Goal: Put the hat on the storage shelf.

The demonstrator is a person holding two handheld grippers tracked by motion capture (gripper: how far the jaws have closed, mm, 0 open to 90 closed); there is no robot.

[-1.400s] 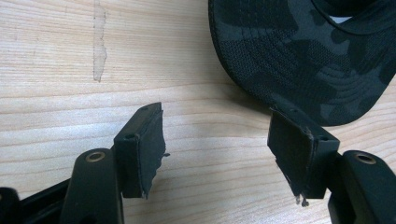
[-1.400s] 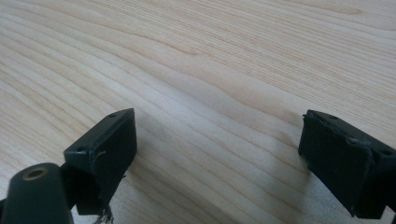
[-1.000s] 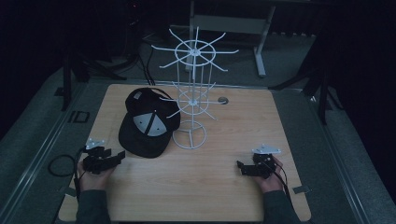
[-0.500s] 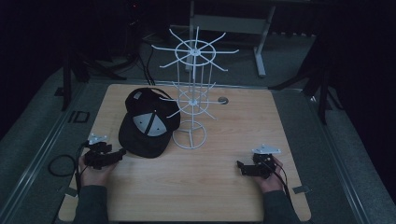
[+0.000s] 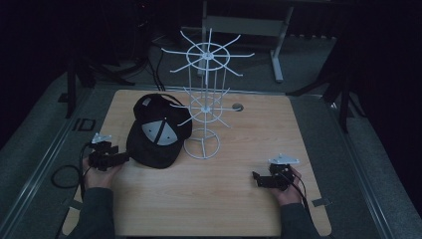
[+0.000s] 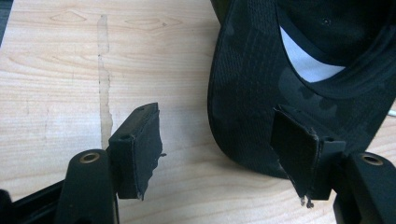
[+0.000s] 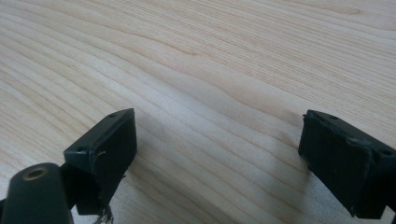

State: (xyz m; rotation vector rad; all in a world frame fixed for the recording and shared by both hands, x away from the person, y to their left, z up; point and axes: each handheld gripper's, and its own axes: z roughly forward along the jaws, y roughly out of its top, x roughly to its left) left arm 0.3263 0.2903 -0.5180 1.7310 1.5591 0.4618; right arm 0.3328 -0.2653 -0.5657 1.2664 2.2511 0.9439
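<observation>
Black rubbery pads, frayed at their lower corners, face the jaws of the left gripper (image 5: 123, 158), which stands released at the left edge of the table (image 5: 209, 209); its jaws have just been opening, and nothing is pinched between them. In the left gripper view the brim of the cap (image 6: 261, 88) lies just ahead of the right-hand jaw, which overlaps its rim in the picture, though whether they touch I cannot tell. This cap is black woven cloth with rows of stitching along a curved, flat brim, and it rests upside down so that a pale grey lining shows inside the crown; from the high view it sits at the table's left half, just beside the round base of the rack (image 5: 204, 107). That rack is thin white wire: a ring foot, upright rods, and two tiers of spokes fanning out like wheels. Pale wood with long wavy grain and a smooth matte finish makes up the tabletop. Further right, the right gripper (image 5: 258, 178) rests low over bare wood, well apart from the cap, its jaws spread wide and empty. No writing can be read on anything.
</observation>
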